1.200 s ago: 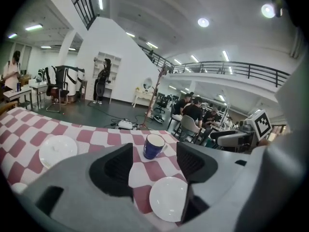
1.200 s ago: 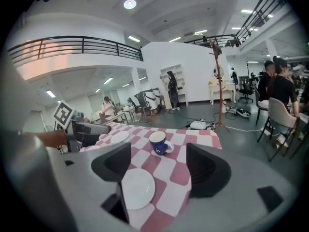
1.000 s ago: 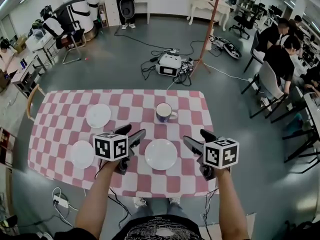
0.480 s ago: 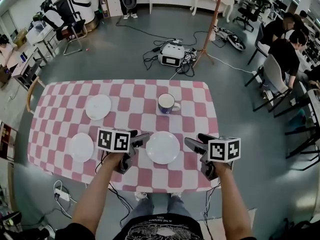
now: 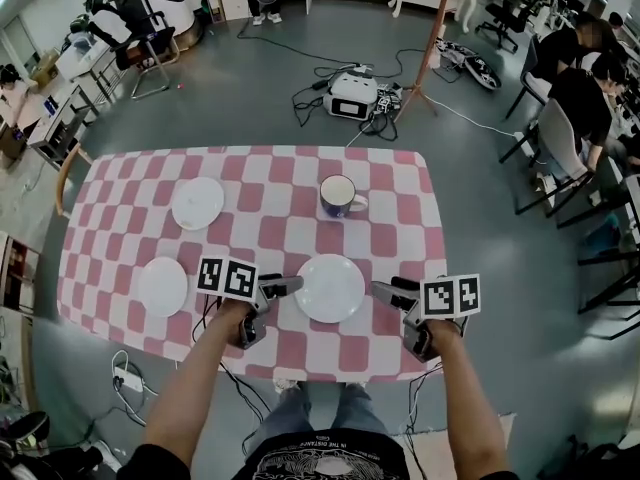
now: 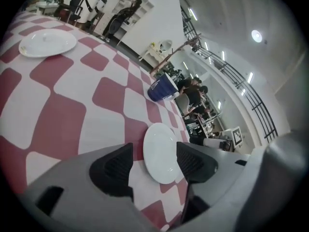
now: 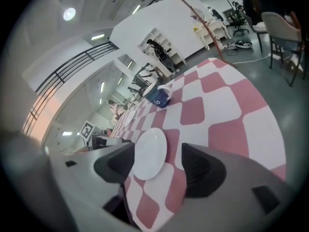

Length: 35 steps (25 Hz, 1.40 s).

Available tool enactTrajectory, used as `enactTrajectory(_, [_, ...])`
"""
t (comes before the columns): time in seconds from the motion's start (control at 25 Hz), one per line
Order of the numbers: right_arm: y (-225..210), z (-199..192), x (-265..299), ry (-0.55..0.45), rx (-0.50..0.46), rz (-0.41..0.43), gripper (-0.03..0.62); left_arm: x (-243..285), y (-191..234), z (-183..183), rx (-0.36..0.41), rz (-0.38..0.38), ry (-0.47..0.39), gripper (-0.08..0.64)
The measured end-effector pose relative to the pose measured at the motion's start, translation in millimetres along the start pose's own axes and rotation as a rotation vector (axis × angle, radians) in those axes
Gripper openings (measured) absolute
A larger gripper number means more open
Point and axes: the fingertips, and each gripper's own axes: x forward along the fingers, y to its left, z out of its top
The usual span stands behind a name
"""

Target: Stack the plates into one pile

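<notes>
Three white plates lie apart on the red-and-white checked table: one near the front middle, one at the front left, one further back on the left. My left gripper hangs low just left of the middle plate, open, and that plate shows ahead between its jaws. My right gripper hangs just right of the same plate. Its jaws stand wide and are closing, with nothing pressed between them.
A blue mug stands behind the middle plate. The table's front edge runs just under both hands. On the floor beyond the table are a white box with cables and a pole; people sit on chairs at the right.
Both grippers have sunk toward the table and rolled, closing in on either side of the middle plate. The plates and mug have not moved.
</notes>
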Motion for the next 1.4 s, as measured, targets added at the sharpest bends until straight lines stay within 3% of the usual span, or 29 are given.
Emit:
enactTrajectory(0.52, [-10.7,-28.1,25.5,0.098,0.092,0.07,0.299,11.6,11.1,-9.7,-0.116,-0.029,0.002,0.275])
enactTrajectory(0.92, [1.3,-31.3,46.6,0.129,0.108,0.105,0.244,20.8,5.1,-12.6,-0.127,-0.049,0.016,0.239])
enactTrajectory(1.4, [-2.8,-30.5,55.6,0.111,0.222,0.101,0.155,30.2,2.2,-18.0,-0.131,-0.034,0.042,0.17])
